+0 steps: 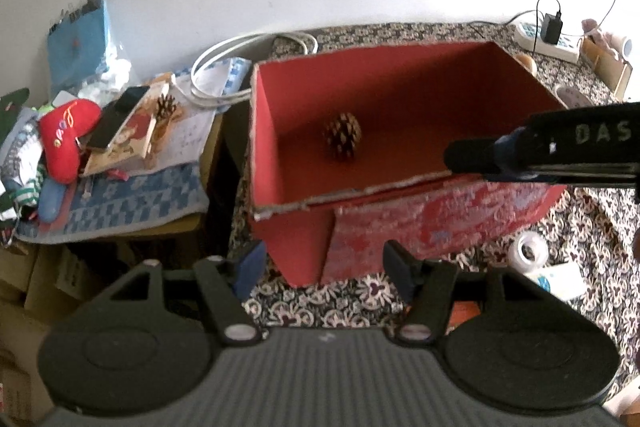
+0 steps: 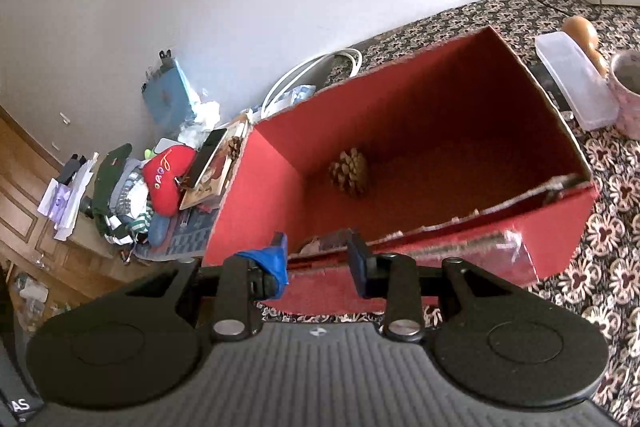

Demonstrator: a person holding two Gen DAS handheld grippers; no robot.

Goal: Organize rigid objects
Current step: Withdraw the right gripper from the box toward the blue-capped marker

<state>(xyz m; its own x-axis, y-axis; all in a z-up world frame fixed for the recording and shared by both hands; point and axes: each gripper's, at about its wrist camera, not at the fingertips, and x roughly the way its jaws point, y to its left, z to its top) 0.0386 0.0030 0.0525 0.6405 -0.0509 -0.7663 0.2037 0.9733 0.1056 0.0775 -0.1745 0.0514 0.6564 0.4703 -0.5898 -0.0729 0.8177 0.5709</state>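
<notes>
Sitting in red box (image 2: 420, 115): 1 pinecone (image 2: 349, 171); right gripper (image 2: 318, 259) seemingly empty.

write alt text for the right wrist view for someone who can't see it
An open red box on a patterned cloth holds a single pine cone. The right hand-held gripper hangs open and empty at its near wall. A cluttered side table stands to the left.
</notes>
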